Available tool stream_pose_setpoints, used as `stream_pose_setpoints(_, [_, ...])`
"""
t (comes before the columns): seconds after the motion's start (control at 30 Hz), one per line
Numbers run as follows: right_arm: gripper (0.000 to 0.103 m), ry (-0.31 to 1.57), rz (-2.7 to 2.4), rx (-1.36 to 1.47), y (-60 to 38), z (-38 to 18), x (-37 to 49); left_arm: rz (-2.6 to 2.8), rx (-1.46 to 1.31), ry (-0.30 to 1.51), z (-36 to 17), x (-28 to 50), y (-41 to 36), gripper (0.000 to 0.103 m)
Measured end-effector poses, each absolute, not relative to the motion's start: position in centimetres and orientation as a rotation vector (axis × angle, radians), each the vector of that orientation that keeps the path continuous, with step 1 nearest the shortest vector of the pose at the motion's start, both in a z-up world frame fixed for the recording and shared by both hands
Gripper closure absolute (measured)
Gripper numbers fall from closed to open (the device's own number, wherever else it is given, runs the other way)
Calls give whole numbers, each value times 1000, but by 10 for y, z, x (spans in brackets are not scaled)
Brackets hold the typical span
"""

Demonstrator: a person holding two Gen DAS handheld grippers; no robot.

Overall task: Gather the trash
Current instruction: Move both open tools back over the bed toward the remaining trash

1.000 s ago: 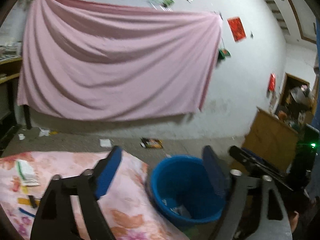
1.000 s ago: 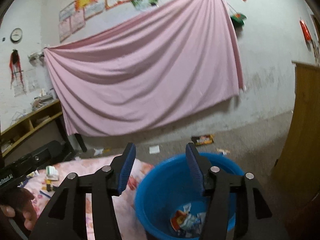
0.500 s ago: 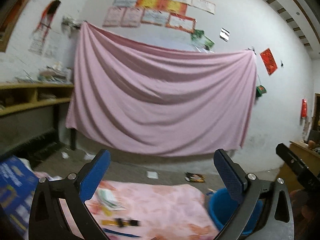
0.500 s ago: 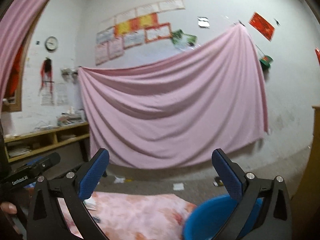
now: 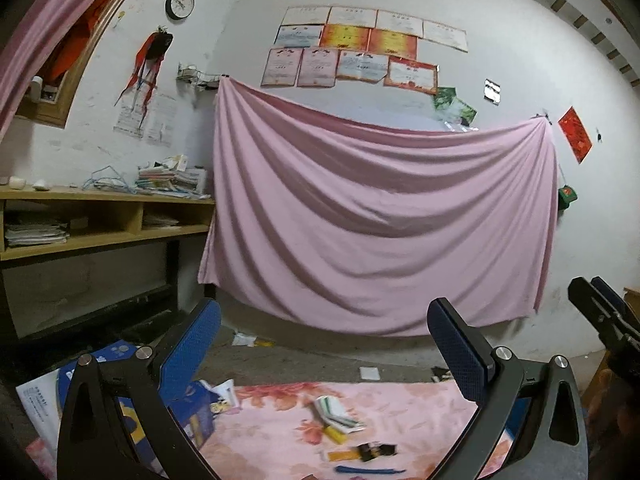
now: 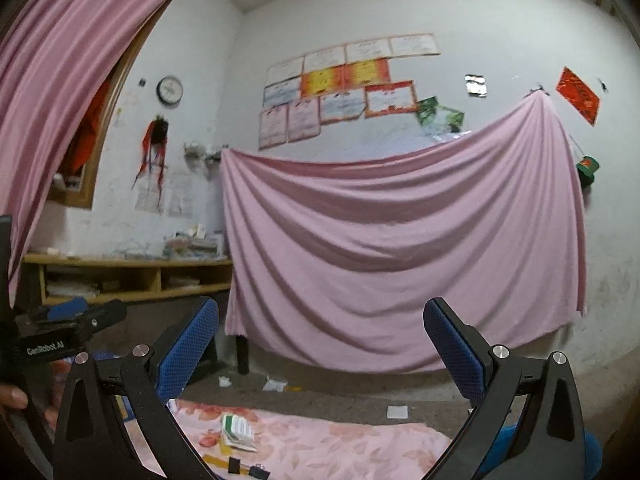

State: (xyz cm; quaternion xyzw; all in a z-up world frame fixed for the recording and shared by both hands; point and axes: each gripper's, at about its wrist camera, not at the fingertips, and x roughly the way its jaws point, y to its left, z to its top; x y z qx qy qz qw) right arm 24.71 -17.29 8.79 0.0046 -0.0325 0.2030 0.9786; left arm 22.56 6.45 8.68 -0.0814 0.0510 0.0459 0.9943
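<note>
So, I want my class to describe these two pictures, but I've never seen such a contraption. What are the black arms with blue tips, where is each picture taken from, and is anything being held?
No robot here: a person carries a hand-held gripper in each hand, and a wide-angle camera on each looks forward along its two fingers. One picture comes from the left gripper, the other from the right gripper. The blue tips are grip pads. Both grippers stand wide open and hold nothing. Below them lies a pink flowered cloth with scattered litter: a green-and-white packet, a yellow wrapper and a blue strip. A blue bucket peeks in at the right view's lower edge. Behind hangs a pink sheet.
</note>
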Motion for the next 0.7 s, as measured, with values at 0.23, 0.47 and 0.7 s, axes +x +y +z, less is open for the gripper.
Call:
stream_pose_setpoints(0.23, [0,66,435,-29,-155,61,277,91,-167,204,58,244,69,2])
stream_pose_setpoints(0.47, [0,239,463,33,-158,38,320,53,-169,330,33,274,63,2])
stream_pose_setpoints(0.7, [21,445,532,34,-151,9,360,79,-237,501,3,303,70,5])
